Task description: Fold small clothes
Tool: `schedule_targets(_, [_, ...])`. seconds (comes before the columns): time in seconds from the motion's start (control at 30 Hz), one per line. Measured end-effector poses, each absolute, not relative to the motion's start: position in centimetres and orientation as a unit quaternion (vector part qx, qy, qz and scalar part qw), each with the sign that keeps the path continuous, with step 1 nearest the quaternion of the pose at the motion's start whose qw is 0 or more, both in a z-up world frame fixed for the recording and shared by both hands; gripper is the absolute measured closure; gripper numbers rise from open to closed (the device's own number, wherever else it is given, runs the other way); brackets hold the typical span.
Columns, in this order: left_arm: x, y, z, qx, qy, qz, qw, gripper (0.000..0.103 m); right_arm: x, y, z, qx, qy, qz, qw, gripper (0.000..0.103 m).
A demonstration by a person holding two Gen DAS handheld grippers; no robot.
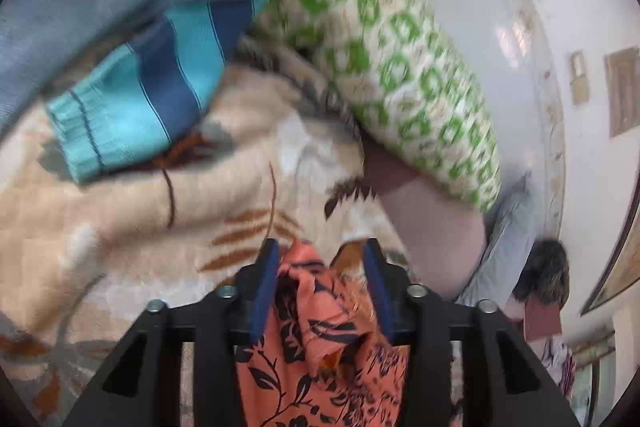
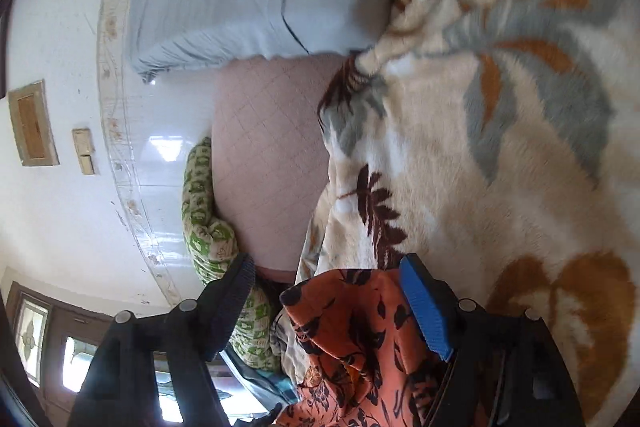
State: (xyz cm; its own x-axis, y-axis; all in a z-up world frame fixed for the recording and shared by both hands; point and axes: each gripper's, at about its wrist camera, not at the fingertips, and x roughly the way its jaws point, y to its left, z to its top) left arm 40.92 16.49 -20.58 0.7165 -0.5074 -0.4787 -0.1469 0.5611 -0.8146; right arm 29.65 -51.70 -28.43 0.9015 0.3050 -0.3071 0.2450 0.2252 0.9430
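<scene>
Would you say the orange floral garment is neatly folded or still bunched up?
Bunched: the orange floral garment lies crumpled in loose ridges on the blanket.

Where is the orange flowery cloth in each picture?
Left wrist view: the orange flowery cloth is at the bottom middle, between the open fingers of the left gripper.
Right wrist view: it is at the bottom middle, bunched between the open fingers of the right gripper, beside the blue pad.
Shared landmark: the green-patterned pillow, upper middle in the left view and lower left in the right view.
</scene>
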Motion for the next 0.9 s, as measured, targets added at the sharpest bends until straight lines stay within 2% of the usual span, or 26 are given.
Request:
schedule_targets(0.03, [39.0,17.4,-19.5,-0.470,0.318,-0.095,0.818,0.024,29.0,-51.2,-27.3,0.602,0.228,0.027,0.765,0.024])
schedule_targets(0.13, [34.0,17.8,-17.2,-0.482,0.272,-0.085,0.829,0.023,28.5,-46.3,-23.4,0.488,0.295,0.059,0.819,0.024])
schedule_targets(0.23, [30.4,14.9,-17.4,-0.449,0.283,-0.076,0.844,0.023,29.2,-38.0,-22.3,0.378,0.369,0.113,0.842,0.024])
schedule_targets(0.3, [29.0,12.9,-19.3,-0.430,0.305,-0.060,0.848,0.023,30.5,-32.2,-23.3,0.335,0.426,0.148,0.827,0.025])
schedule_targets(0.43, [30.2,11.0,-23.2,-0.379,0.406,-0.016,0.831,0.025,32.3,-21.3,-25.9,0.228,0.501,0.186,0.814,0.026])
schedule_targets(0.57, [30.7,11.6,-24.2,-0.363,0.414,-0.003,0.835,0.025,35.5,-15.4,-27.9,0.169,0.518,0.167,0.822,0.028])
schedule_targets(0.67, [32.0,11.4,-25.3,-0.336,0.452,-0.009,0.826,0.025,40.6,-14.1,-26.7,0.124,0.496,0.128,0.850,0.028])
schedule_targets(0.8, [32.6,12.0,-25.5,-0.350,0.456,-0.014,0.818,0.025,46.8,-18.3,-23.5,0.218,0.441,0.043,0.870,0.028])
schedule_targets(0.9, [32.6,13.2,-25.5,-0.377,0.446,-0.004,0.812,0.025,46.8,-19.9,-21.2,0.265,0.405,0.039,0.874,0.028])
